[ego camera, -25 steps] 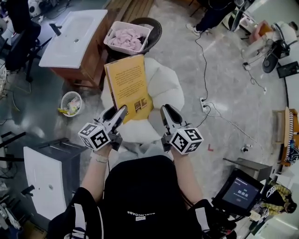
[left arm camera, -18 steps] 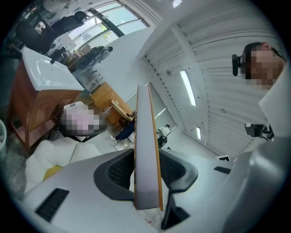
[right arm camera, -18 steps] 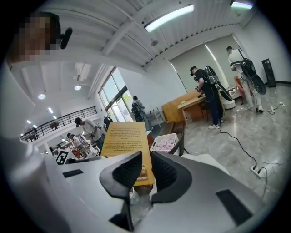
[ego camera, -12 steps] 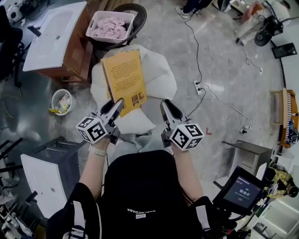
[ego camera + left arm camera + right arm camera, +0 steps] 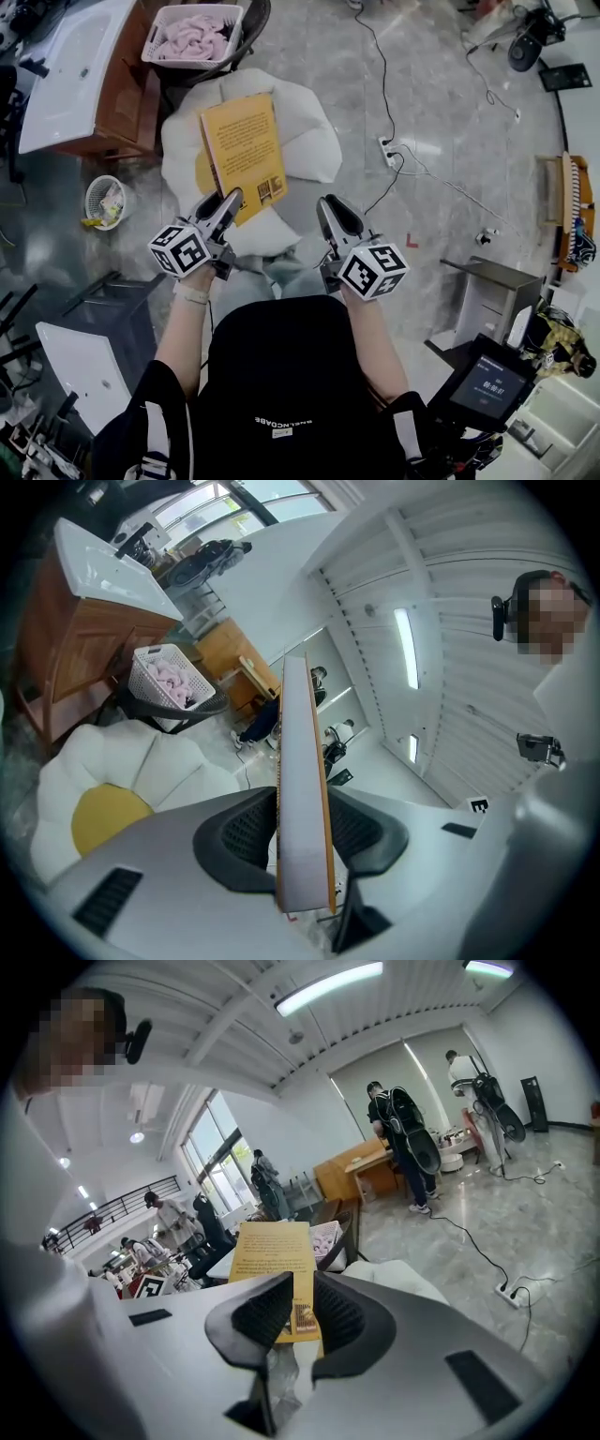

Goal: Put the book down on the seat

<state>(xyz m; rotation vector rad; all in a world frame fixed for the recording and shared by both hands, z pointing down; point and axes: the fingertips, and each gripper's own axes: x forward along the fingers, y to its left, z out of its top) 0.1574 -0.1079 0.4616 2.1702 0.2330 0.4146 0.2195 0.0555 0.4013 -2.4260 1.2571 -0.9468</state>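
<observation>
- Pinching book by near edge, left gripper fingers clenched on it, poised over seat for lowering.
- Holding right gripper alongside, fingers spread, empty, clear of drop.

light: bright, ceiling strips | edges: fisheye, vignetted | focus: sharp

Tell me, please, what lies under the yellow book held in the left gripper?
The white flower-shaped seat, with its yellow centre partly showing. The book hides the rest of the centre; whether it touches cannot be told.
</observation>
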